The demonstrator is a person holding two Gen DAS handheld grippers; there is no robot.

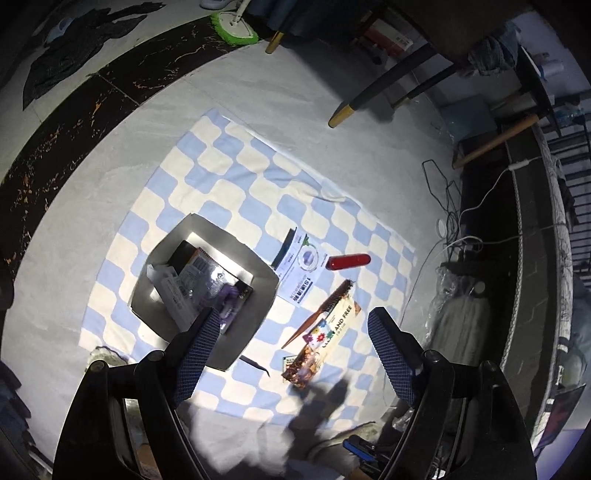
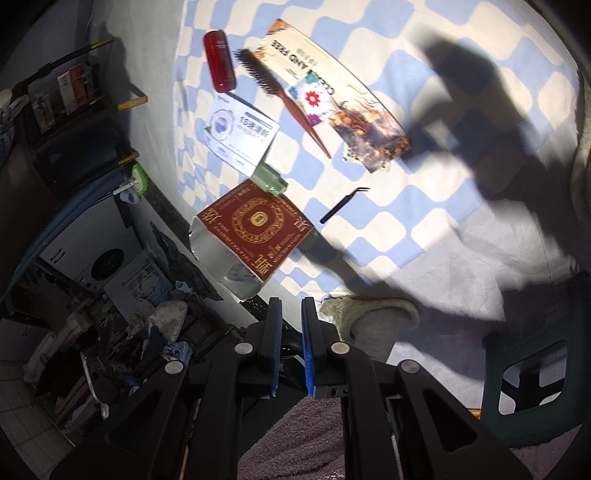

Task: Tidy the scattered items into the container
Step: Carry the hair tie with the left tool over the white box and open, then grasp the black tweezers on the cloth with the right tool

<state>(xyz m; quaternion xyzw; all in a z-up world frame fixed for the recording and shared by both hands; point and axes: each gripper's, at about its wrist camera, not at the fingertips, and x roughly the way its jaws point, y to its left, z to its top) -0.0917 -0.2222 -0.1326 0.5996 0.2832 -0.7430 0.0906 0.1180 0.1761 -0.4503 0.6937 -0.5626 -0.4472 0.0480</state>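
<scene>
The open box (image 1: 258, 291) stands on the blue-and-cream checked cloth (image 1: 236, 184) and holds several packets. Its red outside wall (image 2: 255, 221) shows in the right wrist view. To its right lie a white sachet (image 1: 301, 266), a red tube (image 1: 349, 261), a brown brush (image 1: 321, 314), a patterned booklet (image 1: 325, 339) and black tweezers (image 1: 255, 363). A small green bottle (image 2: 269, 181) lies beside the box. My left gripper (image 1: 291, 321) is open and empty above the box's near edge. My right gripper (image 2: 291, 306) is nearly shut, empty, hanging back from the box.
Chair legs (image 1: 388, 81) stand beyond the cloth. Cables (image 1: 450, 221) and dark furniture run along the right. A green mop head (image 1: 232, 31) lies far back. A fuzzy slipper (image 2: 373, 317) and a green stool (image 2: 535, 384) are near my right gripper. Clutter (image 2: 110, 332) fills the left side.
</scene>
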